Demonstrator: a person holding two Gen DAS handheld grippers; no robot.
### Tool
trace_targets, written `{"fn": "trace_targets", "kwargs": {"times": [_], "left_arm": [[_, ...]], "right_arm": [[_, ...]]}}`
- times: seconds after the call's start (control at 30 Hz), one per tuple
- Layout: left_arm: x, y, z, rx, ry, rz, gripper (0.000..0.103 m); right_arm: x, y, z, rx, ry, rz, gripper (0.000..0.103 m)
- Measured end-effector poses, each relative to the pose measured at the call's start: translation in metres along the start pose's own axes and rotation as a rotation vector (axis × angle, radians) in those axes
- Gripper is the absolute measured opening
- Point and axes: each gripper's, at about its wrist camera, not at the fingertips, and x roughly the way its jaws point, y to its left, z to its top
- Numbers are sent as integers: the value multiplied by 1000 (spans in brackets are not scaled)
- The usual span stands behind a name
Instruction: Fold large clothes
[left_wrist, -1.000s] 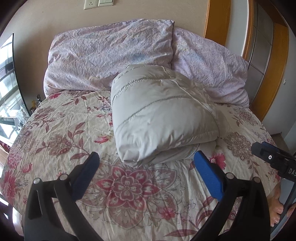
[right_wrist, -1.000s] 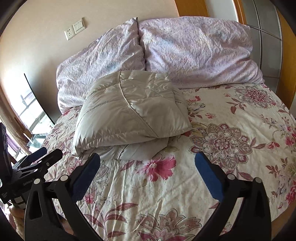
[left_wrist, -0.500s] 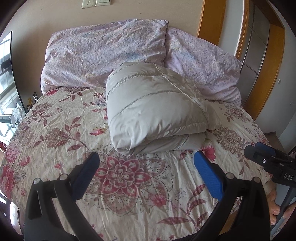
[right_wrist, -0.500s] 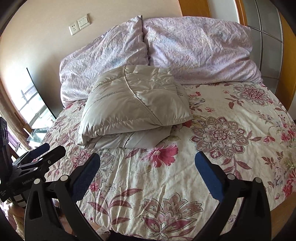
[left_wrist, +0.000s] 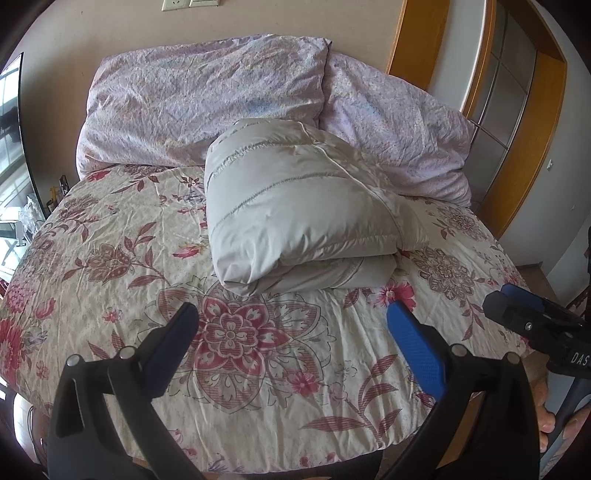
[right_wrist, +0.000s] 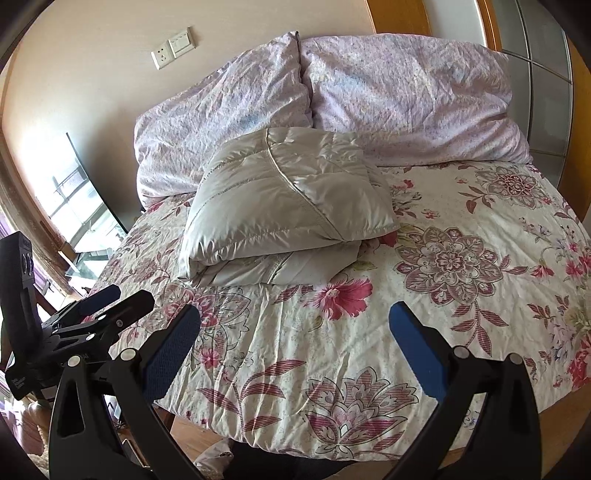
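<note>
Jacket (left_wrist: 295, 210), pale grey and quilted, lies folded into a puffy bundle at the centre of both frames, resting on the floral bedspread (left_wrist: 110, 258) with its far edge against two lilac pillows (left_wrist: 207, 99) at the top. A thinner folded layer shows beneath the bundle's near edge. Left gripper (left_wrist: 291, 332) hangs at the bottom of its own view, above the bedspread's near edge, jaws spread wide and empty, well apart from the jacket. Right gripper (right_wrist: 293, 336) sits likewise at the bottom of its view, jaws wide apart, holding nothing. In the right view the left gripper appears at lower left; in the left view the right gripper appears at the right edge, a hand (left_wrist: 546, 417) below it.
</note>
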Motion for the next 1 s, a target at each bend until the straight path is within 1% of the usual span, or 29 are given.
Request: {"fn": "trace_targets", "kwargs": {"times": [0.57, 1.0], "left_arm": [[3, -1, 0, -7, 17, 2, 101], [-2, -3, 3, 5, -4, 1, 101]], "right_arm": [[1, -1, 0, 12, 6, 4, 102], [-2, -1, 3, 3, -7, 7, 102]]}}
